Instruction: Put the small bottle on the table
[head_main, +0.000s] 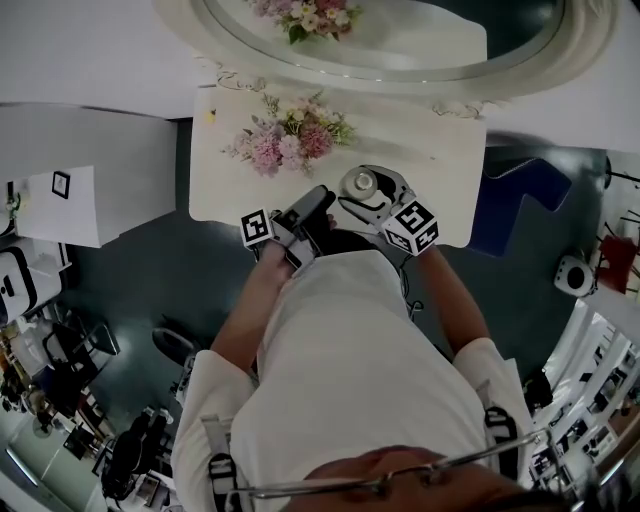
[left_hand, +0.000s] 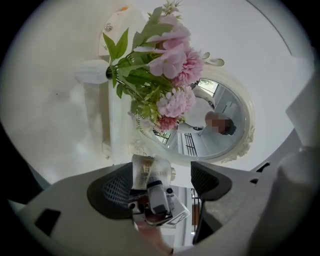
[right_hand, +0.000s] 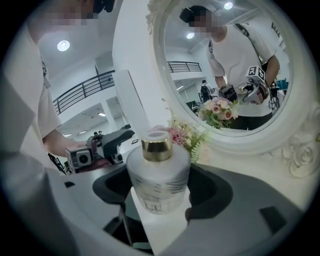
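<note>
Small bottle (right_hand: 159, 170), frosted white with a gold cap, upright and pinched at both sides of its body by the jaws of the right gripper (right_hand: 161, 192). Held at the near edge of the white table (head_main: 445, 190), close in front of the person's torso; resting on it or just above it, impossible to tell. Just to the left, the left gripper (left_hand: 162, 184), jaws spread wide, clamping nothing. Farther back on the table, pink flowers (head_main: 288, 138); behind them, an oval mirror (head_main: 400, 62).
</note>
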